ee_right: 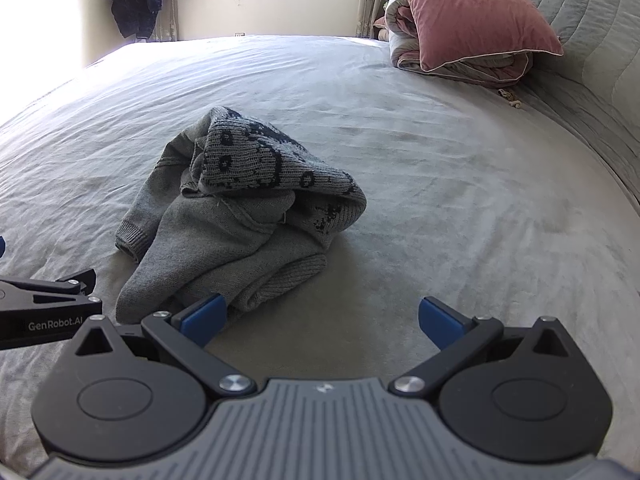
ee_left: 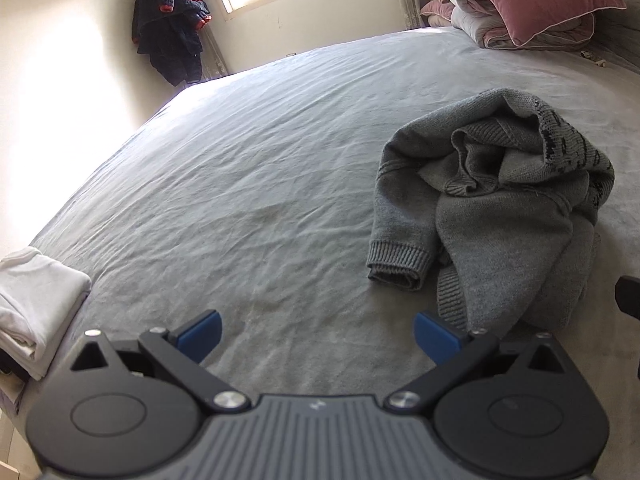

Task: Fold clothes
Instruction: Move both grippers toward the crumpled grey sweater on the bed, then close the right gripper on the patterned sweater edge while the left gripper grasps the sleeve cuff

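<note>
I see both tools gaping wide, empty: left tool (ee_left: 318, 336), right tool (ee_right: 322, 322). Crumpled grey sweater (ee_right: 240, 216) on bed (ee_right: 460, 168). Only left view shows folded white clothes (ee_left: 36, 300), lower left. Right view reads "GenRobot.AI", left edge.

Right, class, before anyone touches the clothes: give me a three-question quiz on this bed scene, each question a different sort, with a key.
1. True or false: the grey sweater lies flat and spread out on the bed.
2. Which item is already folded? A) the white garment B) the grey sweater C) the dark jacket
3. Fill in: both the left gripper and the right gripper have their fingers ____.

Key
1. False: it is crumpled in a heap.
2. A: it sits folded at the bed's near left edge; the jacket hangs in the corner.
3. Open, holding nothing.
</note>
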Demonstrator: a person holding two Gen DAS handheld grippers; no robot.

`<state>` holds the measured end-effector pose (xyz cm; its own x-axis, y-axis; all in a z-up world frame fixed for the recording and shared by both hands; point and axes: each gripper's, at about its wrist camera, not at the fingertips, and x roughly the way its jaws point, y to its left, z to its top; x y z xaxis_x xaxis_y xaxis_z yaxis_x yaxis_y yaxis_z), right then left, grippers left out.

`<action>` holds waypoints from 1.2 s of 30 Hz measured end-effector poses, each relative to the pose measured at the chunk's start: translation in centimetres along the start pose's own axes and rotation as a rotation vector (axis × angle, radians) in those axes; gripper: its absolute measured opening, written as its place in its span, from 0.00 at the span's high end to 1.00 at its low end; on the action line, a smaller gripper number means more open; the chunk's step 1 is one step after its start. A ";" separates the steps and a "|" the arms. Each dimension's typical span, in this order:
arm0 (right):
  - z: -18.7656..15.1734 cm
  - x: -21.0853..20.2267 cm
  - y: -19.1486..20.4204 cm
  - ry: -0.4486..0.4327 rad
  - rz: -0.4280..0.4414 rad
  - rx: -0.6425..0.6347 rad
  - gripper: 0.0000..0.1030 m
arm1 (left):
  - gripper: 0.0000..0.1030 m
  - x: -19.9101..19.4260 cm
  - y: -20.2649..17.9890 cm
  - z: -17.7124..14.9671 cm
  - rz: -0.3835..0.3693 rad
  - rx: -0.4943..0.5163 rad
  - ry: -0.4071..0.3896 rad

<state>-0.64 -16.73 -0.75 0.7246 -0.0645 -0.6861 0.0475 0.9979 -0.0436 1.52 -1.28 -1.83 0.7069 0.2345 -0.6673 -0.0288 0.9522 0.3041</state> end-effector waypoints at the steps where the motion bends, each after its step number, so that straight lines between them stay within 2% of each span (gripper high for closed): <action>1: 0.0 0.2 0.0 0.004 -0.004 -0.002 0.00 | 0.01 0.4 -0.2 0.1 -0.015 0.001 0.006; 6: -0.2 1.5 -0.2 0.034 -0.021 -0.014 0.00 | 0.01 2.1 -1.7 1.0 -0.119 0.013 0.011; 10: -0.3 2.4 -1.0 0.067 -0.036 0.005 0.00 | 0.01 2.8 -3.0 1.3 -0.132 0.031 -0.013; 19: -0.6 4.3 -2.6 0.140 -0.031 0.070 0.00 | 0.00 5.0 -3.6 1.8 -0.183 -0.008 0.033; 21: -0.7 4.8 -2.8 0.158 -0.038 0.073 0.00 | 0.00 5.7 -3.1 1.8 -0.215 -0.048 0.057; 24: -1.3 5.9 -3.4 0.196 -0.039 0.093 0.00 | 0.00 7.1 -1.6 1.7 -0.301 -0.123 0.107; 29: -1.5 6.6 -3.9 0.212 -0.022 0.108 0.00 | 0.00 7.9 -0.8 2.4 -0.372 -0.091 0.159; 32: -1.0 7.0 -3.4 0.262 -0.036 0.084 0.00 | 0.00 7.6 -0.2 2.0 -0.388 -0.101 0.140; 36: 0.6 6.9 -4.1 0.307 0.024 0.113 0.00 | 0.00 6.9 0.5 1.9 -0.406 -0.139 0.115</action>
<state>4.54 -21.30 -4.89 0.4860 -0.0202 -0.8737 0.1208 0.9917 0.0443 7.75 0.43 -4.99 0.5977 -0.1513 -0.7873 0.1345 0.9870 -0.0876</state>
